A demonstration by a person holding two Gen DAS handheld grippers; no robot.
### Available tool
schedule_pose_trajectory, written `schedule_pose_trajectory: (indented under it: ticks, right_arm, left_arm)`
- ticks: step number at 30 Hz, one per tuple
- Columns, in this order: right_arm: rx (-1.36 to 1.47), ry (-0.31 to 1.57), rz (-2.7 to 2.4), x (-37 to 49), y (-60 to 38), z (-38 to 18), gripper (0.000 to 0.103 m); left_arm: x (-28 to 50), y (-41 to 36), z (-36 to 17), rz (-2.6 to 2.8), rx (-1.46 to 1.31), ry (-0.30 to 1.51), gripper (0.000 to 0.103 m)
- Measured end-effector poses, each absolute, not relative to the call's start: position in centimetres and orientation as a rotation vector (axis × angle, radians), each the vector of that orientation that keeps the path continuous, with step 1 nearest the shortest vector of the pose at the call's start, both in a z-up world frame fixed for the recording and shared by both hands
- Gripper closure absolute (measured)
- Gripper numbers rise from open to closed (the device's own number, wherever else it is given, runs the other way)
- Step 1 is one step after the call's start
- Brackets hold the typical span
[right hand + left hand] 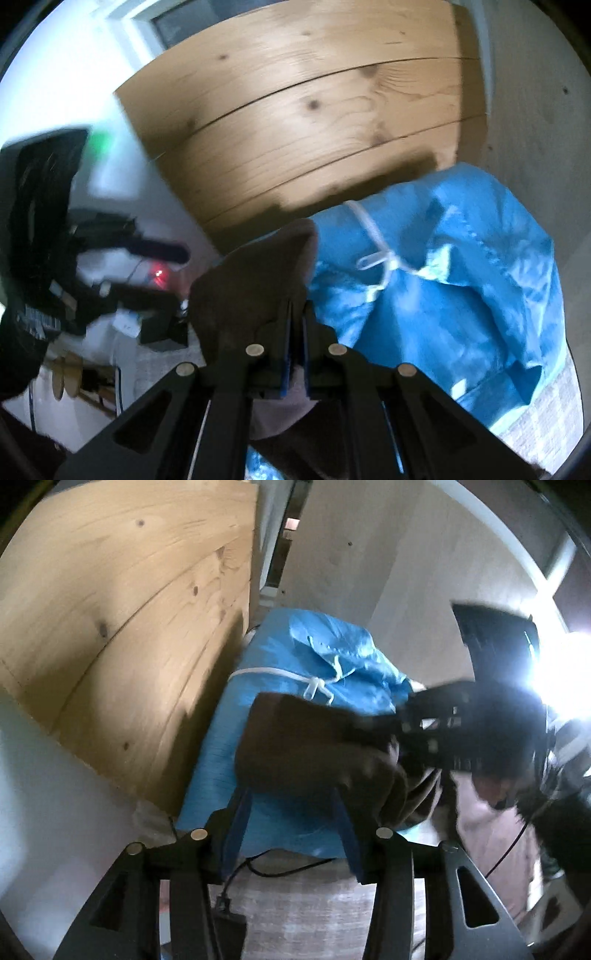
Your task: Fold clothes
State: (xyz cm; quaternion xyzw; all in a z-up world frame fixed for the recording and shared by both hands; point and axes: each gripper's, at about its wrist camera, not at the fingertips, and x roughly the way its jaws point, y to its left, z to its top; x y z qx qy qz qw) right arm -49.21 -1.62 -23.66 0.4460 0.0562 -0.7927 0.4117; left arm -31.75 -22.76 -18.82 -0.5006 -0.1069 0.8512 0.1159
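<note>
A dark brown garment (314, 753) hangs in the air in front of a blue bag (314, 657). In the left wrist view my left gripper (290, 805) stands open just under the garment's lower edge, and its blue pads (236, 830) are apart and press on nothing. My right gripper (402, 738) comes in from the right and holds the garment's right side. In the right wrist view the right gripper (297, 314) is shut on the brown garment (258, 280), with cloth bunched between its pads (286, 362). The left gripper (110, 277) is a dark blur at the left.
A pale wooden panel (129, 627) stands behind and left of the blue bag (443, 277), which is tied with a white drawstring (314, 690). A black cable and adaptor (229, 919) lie on the light floor (314, 904). A person's sleeve (565, 760) is at the right.
</note>
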Motion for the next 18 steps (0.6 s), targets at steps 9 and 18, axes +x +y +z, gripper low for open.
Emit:
schedule_pose_trajectory:
  ticks: [9, 18]
  right_arm:
    - [1.13, 0.128, -2.064, -48.8, -1.3, -22.4, 0.094]
    - [1.336, -0.213, -2.353, -39.0, 12.2, -23.8, 0.055]
  left_arm:
    - [-32.9, -21.2, -20.2, 2.487, -1.462, -0.441, 0.096]
    - [-24.4, -21.6, -16.2, 2.802, -1.439, -0.303, 0.096]
